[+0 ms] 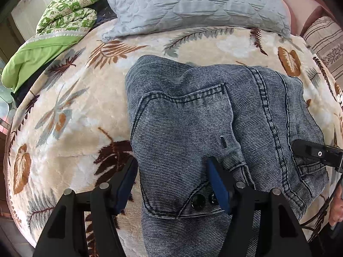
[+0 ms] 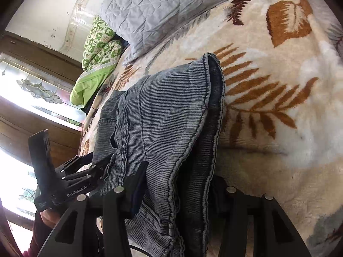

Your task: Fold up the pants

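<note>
Left gripper (image 1: 171,184) jaws wide over pants (image 1: 214,117) waistband; right gripper (image 2: 178,184) straddles hem, grip unclear.

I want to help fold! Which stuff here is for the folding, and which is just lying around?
For the job:
jeans
left tongs
right tongs

Just lying about:
grey quilted pillow
green patterned quilt
leaf-print blanket

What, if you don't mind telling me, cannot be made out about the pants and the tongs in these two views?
- Left wrist view: the pants run off the bottom edge, so their legs go unseen.
- Right wrist view: denim covers the right tongs' right finger; its grip is unclear.
- Right wrist view: the left tongs' tips vanish behind the denim.
</note>
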Available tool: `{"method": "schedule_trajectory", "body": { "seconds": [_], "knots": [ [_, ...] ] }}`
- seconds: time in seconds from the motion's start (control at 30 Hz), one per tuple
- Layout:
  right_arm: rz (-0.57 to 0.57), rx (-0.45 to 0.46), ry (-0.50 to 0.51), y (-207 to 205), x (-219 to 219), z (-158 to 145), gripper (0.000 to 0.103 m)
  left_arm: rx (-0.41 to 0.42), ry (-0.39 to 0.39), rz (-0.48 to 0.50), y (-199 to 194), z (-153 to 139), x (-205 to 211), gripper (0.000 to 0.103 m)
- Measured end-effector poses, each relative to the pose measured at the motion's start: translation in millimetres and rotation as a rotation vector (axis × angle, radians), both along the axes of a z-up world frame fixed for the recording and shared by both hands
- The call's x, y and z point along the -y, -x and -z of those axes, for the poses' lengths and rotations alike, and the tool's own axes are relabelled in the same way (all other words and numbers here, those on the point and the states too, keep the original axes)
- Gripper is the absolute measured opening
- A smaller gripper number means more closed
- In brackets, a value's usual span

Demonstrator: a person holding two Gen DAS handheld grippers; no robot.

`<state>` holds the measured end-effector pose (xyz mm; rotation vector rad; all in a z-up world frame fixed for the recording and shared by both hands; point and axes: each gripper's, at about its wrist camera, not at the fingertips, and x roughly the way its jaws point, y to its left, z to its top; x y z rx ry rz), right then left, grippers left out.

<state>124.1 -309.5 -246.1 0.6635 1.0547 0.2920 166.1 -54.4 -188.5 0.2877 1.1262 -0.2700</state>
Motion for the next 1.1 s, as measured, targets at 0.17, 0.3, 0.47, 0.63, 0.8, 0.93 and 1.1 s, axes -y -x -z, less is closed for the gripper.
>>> {"method": "schedule_trajectory", "body": {
  "seconds": [0.17,0.3,0.47,0.63,0.8,0.93,1.1],
  "knots": [
    [-0.001,-0.009,0.052,1,-7,-8,0.054,-0.016,-0.006,-0.02,-6,3,0,0.074],
    [0.017,-0.053,0.041,-2,-6,-6,0.057,-0.043,-0.027,-0.031,-10,4,3,0.076],
    [0.011,-0.063,0.055,-4,-7,-7,0.057,-0.031,-0.099,-0.016,-9,3,14,0.076],
    [0.009,-0.082,0.057,-7,-8,-8,0.057,-0.028,-0.16,-0.013,-10,2,22,0.076],
    [-0.005,-0.1,0.087,-12,-14,-9,0.057,-0.033,-0.177,-0.03,-9,1,23,0.076],
    [-0.009,-0.11,0.093,-14,-17,-9,0.057,-0.047,-0.165,-0.055,-10,1,22,0.076],
    [-0.011,-0.109,0.103,-15,-20,-9,0.057,-0.065,-0.139,-0.072,-14,5,17,0.079]
  ]
}}
